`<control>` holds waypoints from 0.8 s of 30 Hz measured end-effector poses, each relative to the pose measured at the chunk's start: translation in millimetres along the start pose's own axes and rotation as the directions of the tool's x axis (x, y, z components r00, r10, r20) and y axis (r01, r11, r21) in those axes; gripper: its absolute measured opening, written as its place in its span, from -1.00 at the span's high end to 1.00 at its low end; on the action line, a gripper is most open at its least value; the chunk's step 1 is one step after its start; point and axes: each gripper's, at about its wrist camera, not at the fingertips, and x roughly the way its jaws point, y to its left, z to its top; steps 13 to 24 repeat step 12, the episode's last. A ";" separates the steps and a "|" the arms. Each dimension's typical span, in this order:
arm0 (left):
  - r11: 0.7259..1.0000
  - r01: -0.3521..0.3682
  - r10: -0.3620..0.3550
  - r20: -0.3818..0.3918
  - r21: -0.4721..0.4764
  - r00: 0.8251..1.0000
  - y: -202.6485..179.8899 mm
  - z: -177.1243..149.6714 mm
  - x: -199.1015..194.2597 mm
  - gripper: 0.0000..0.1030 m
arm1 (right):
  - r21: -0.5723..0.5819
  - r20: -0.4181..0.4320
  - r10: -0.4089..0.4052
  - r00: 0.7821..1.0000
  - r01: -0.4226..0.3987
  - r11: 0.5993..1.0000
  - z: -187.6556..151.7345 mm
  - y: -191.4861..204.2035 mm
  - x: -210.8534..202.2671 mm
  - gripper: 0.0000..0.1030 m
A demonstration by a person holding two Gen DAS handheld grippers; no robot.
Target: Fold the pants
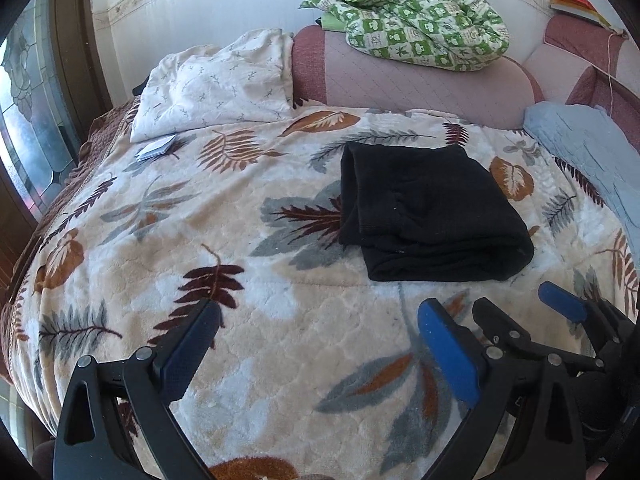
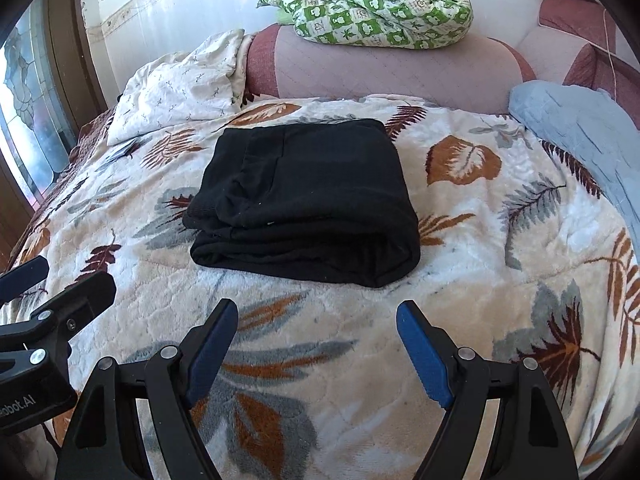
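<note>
Both grippers hover over the leaf-print blanket, left gripper and right gripper spread wide, holding nothing. Beyond them, toward the pink headboard, the black pants lie folded, thick fold facing the grippers, long axis across the bed.
</note>
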 end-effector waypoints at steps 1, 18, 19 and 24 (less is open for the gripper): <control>1.000 0.010 -0.010 -0.010 0.001 1.000 -1.9 2.6 3.2 -0.93 | 0.010 0.001 -0.003 1.000 0.003 1.000 0.7 -2.7 -0.2 -0.67; 0.998 0.054 -0.055 -0.059 -0.010 0.997 -9.8 8.8 22.7 -0.93 | 0.042 -0.042 -0.006 0.999 0.008 0.999 5.9 -12.7 12.1 -0.67; 0.998 0.054 -0.055 -0.059 -0.010 0.997 -9.8 8.8 22.7 -0.93 | 0.042 -0.042 -0.006 0.999 0.008 0.999 5.9 -12.7 12.1 -0.67; 0.998 0.054 -0.055 -0.059 -0.010 0.997 -9.8 8.8 22.7 -0.93 | 0.042 -0.042 -0.006 0.999 0.008 0.999 5.9 -12.7 12.1 -0.67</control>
